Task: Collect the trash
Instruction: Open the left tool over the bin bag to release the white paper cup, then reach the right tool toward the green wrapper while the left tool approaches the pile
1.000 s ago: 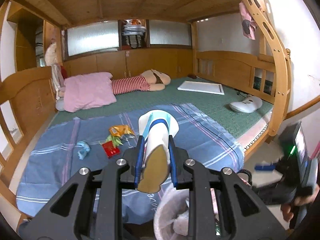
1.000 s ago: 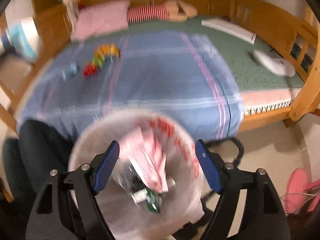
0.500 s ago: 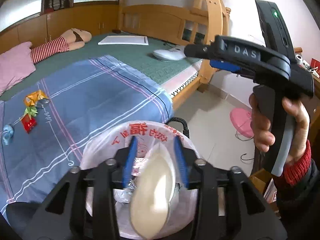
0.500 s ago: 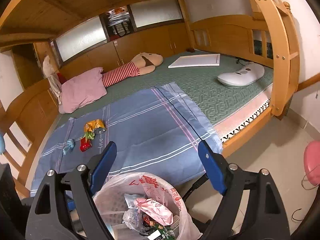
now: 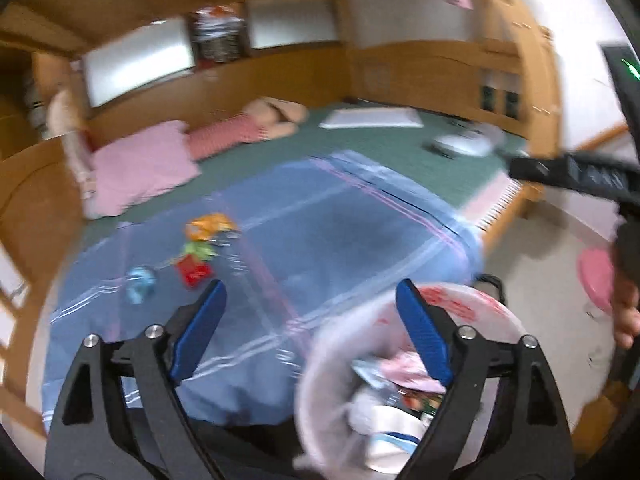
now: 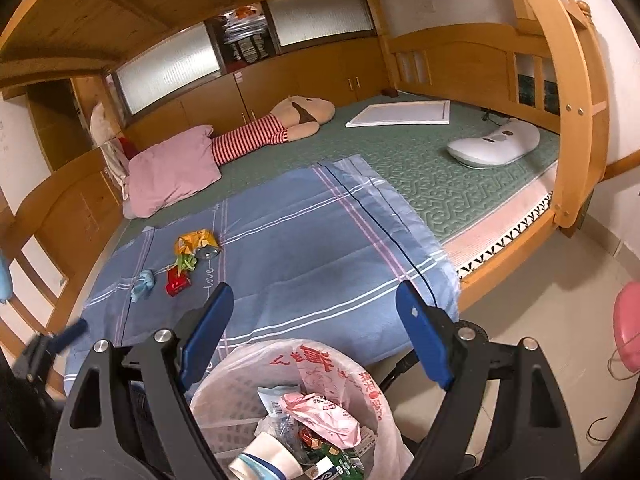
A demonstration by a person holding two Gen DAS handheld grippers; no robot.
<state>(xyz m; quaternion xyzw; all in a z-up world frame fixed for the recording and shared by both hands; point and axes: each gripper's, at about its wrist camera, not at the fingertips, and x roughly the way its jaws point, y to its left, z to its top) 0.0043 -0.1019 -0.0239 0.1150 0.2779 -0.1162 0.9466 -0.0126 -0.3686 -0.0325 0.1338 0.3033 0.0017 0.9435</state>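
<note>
Right wrist view: the right tool hangs released, blue pads spread wide with nothing between them, above the trash bin lined with a white bag printed in red. A paper cup lies on its side on top of the wrappers in the bin, beside a pink wrapper. On the blue striped blanket of the wooden bunk bed, more trash waits: an orange wrapper, a green scrap, a red packet and a light blue scrap, all close together. Left wrist view, blurred: the left tool is opening, jaws wide, nothing between them, the bin low to its right.
</note>
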